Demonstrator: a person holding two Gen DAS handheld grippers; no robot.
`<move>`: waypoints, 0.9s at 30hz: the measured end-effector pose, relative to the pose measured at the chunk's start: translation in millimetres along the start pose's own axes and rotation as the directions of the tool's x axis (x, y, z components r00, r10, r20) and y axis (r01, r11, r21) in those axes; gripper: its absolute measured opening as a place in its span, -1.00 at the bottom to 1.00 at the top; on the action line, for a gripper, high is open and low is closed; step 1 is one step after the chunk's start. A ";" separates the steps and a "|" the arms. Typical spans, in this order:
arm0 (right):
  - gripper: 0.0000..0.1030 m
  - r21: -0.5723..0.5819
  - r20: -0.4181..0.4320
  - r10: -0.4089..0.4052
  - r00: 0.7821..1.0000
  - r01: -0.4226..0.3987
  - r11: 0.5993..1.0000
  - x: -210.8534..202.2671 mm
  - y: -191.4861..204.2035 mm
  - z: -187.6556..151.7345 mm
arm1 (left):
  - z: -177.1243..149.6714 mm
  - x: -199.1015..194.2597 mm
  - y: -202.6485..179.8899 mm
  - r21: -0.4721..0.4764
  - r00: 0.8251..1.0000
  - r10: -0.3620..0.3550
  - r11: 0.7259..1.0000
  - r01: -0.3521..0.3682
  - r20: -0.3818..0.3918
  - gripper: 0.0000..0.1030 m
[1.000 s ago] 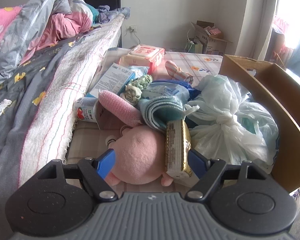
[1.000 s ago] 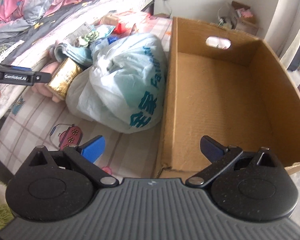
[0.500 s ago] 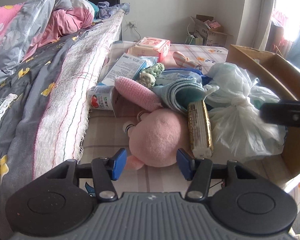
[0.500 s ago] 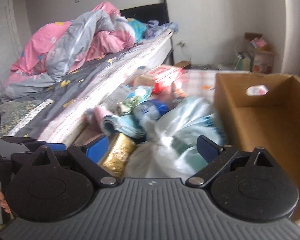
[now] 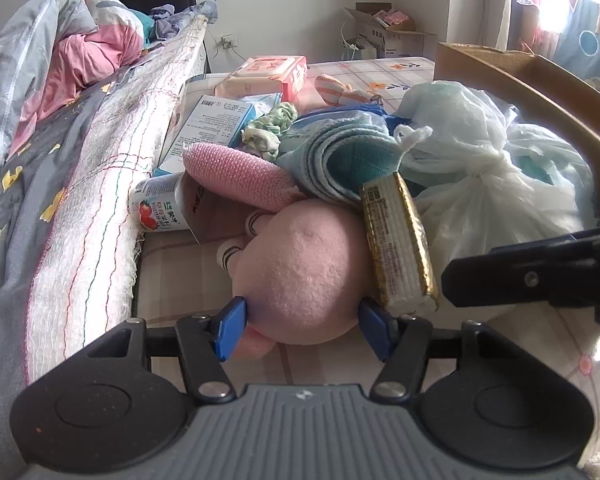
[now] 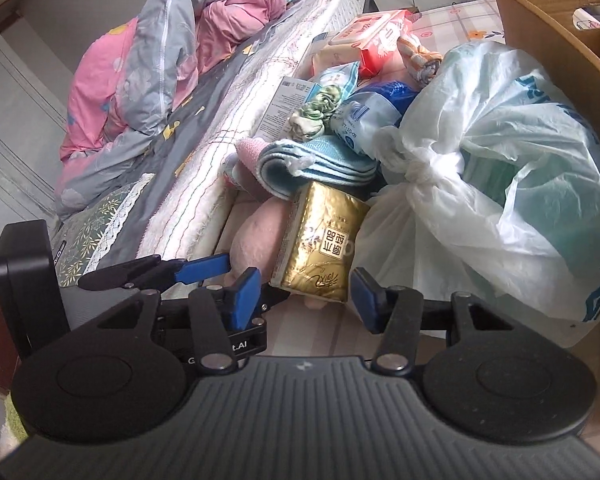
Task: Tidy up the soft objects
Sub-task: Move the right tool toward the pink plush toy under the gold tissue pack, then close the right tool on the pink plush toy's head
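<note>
A round pink plush toy [image 5: 300, 272] lies at the near end of a pile on the low mattress. My left gripper [image 5: 302, 334] is down around it, a blue pad on each flank; the jaws are opening. A gold tissue pack [image 5: 396, 244] leans on the plush's right side. In the right wrist view my right gripper [image 6: 305, 298] straddles the lower end of the gold pack [image 6: 320, 248]. Its jaws are closing, with thin gaps at both pads. One blue fingertip [image 6: 204, 269] of the left gripper shows beside the plush [image 6: 260, 236].
A tied white plastic bag [image 6: 500, 184] fills the right side, against an open cardboard box [image 6: 560, 20]. Behind the plush lie a rolled teal towel [image 5: 340, 160], a pink knit piece [image 5: 236, 172], a strawberry-print bottle [image 5: 160, 208] and packets. A bed with a quilt [image 5: 60, 120] runs along the left.
The left gripper sank and now has the plush between its pads. The right gripper swung from the box over to the pile, and its jaws narrowed around the gold pack.
</note>
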State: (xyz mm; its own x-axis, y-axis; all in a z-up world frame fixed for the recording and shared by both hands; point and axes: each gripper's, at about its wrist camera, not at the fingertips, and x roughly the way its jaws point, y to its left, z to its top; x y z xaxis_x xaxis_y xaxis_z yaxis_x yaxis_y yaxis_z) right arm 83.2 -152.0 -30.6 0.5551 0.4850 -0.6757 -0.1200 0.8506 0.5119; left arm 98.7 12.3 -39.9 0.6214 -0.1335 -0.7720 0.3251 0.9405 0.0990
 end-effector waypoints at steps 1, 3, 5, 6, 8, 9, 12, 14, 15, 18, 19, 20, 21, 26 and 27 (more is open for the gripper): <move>-0.04 0.000 0.001 -0.002 1.000 0.002 1.000 0.4 0.4 -1.1 | -0.7 -0.9 -0.3 -0.002 1.000 0.001 1.000 -0.001 0.003 0.13; -0.04 0.001 0.001 -0.002 1.000 0.002 1.000 -0.3 -0.1 -1.8 | -1.8 -3.6 0.0 -0.014 1.000 0.003 1.000 -0.003 0.001 0.01; -0.04 0.000 0.000 -0.002 1.000 0.002 1.000 -2.4 -1.7 -3.2 | -2.3 -7.8 2.0 -0.035 1.000 0.002 0.999 -0.003 -0.004 -0.04; -0.04 0.000 -0.001 -0.003 1.000 0.003 1.000 -3.7 -2.1 -3.5 | -2.5 -11.6 3.5 -0.043 1.000 0.002 0.999 -0.002 -0.006 -0.06; -0.04 -0.004 -0.003 -0.003 1.000 0.003 1.000 -5.5 -1.9 -5.5 | -4.1 -20.6 5.2 -0.055 1.000 0.004 0.999 -0.004 -0.008 -0.11; -0.04 -0.007 -0.007 0.000 1.000 0.000 1.000 -5.6 -2.4 -5.9 | -5.4 -25.3 6.2 -0.059 1.000 0.002 0.998 -0.002 -0.010 -0.18; -0.02 -0.001 -0.019 0.014 1.000 -0.014 1.000 -8.9 -3.8 -11.9 | -12.5 -38.1 12.0 -0.086 0.999 -0.034 0.996 0.031 -0.035 -0.92; -0.01 0.015 -0.041 0.033 0.999 -0.033 0.999 -8.4 -6.2 -18.2 | -20.2 -42.0 18.0 -0.121 0.995 -0.075 0.990 0.066 -0.068 -0.97; -0.01 0.029 -0.060 0.048 0.997 -0.046 0.998 -6.5 -8.6 -23.8 | -24.2 -43.4 19.1 -0.128 0.995 -0.075 0.990 0.065 -0.072 -0.97; -0.04 0.055 -0.097 0.057 0.994 -0.052 0.997 2.3 -12.2 -36.5 | -34.5 -49.7 13.6 -0.068 0.999 -0.021 0.998 0.018 -0.049 -0.89; -0.04 0.050 -0.095 0.053 0.994 -0.049 0.998 5.3 -11.8 -39.6 | -36.2 -51.6 11.0 -0.051 0.999 -0.021 0.999 0.019 -0.042 -0.84; -0.05 0.044 -0.091 0.049 0.995 -0.045 0.998 8.4 -11.6 -41.2 | -36.8 -52.9 8.0 -0.031 0.999 -0.010 0.999 0.009 -0.032 -0.68; -0.07 0.036 -0.086 0.043 0.995 -0.040 0.999 12.3 -11.7 -42.2 | -36.6 -53.6 5.9 -0.019 1.000 -0.004 1.000 0.004 -0.024 -0.56; -0.16 0.047 -0.042 0.045 0.998 -0.043 0.998 30.6 -12.0 -44.2 | -25.0 -53.9 7.0 -0.020 0.999 0.031 0.999 -0.030 0.022 -0.52; -0.18 0.058 -0.029 0.051 0.998 -0.049 0.997 35.2 -12.0 -43.2 | -20.5 -52.1 12.0 -0.046 0.999 0.032 0.998 -0.031 0.026 -0.52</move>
State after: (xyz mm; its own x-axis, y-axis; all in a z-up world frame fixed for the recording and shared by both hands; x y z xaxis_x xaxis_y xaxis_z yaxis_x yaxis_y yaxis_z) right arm 68.6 -136.3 -83.4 0.5246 0.5332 -0.6637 -0.0992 0.8126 0.5744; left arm 55.6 36.9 -11.4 0.6500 -0.1115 -0.7517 0.2728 0.9575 0.0939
